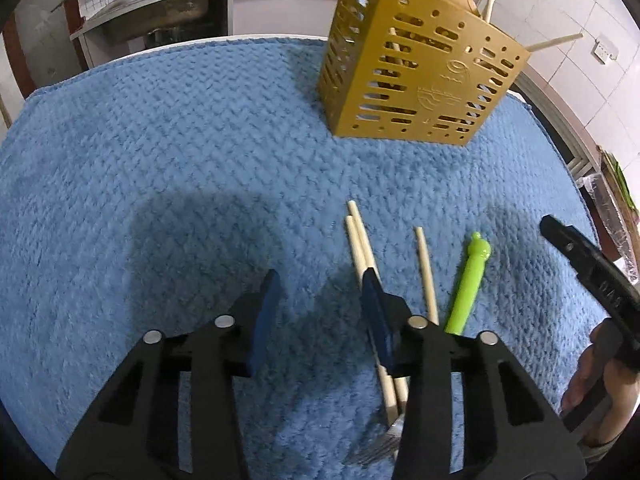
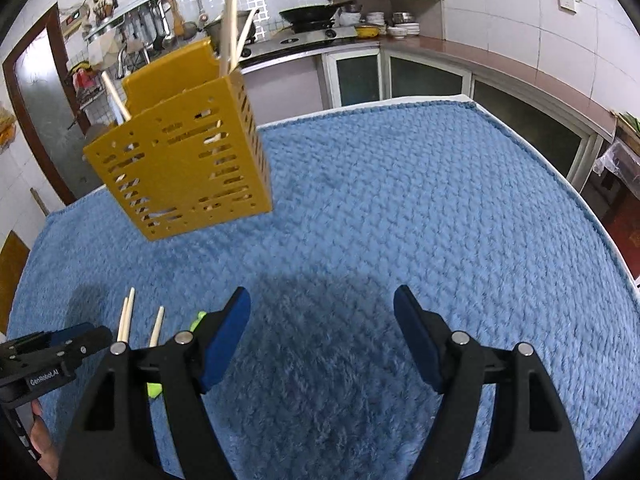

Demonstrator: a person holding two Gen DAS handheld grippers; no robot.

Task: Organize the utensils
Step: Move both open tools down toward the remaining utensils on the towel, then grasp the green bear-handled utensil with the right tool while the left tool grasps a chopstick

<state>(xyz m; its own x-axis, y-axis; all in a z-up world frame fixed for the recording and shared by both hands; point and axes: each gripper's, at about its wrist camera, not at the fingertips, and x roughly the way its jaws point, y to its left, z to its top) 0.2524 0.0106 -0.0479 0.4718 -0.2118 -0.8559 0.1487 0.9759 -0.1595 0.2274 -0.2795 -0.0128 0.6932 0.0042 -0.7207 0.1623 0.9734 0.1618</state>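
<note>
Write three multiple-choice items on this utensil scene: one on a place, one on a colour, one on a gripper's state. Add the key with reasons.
1. Where does the yellow holder stand?
A. On the blue towel
B. On the kitchen counter
C. On the floor

2. What colour is the plastic handle lying beside the loose chopsticks?
A. Red
B. Green
C. White

3. How is the right gripper?
A. Shut on a chopstick
B. Shut on the holder
C. Open, nothing between its fingers

Key:
1. A, its base rests on the towel in both wrist views.
2. B, it is bright green in the left wrist view.
3. C, only bare towel shows between the spread blue pads.
</note>
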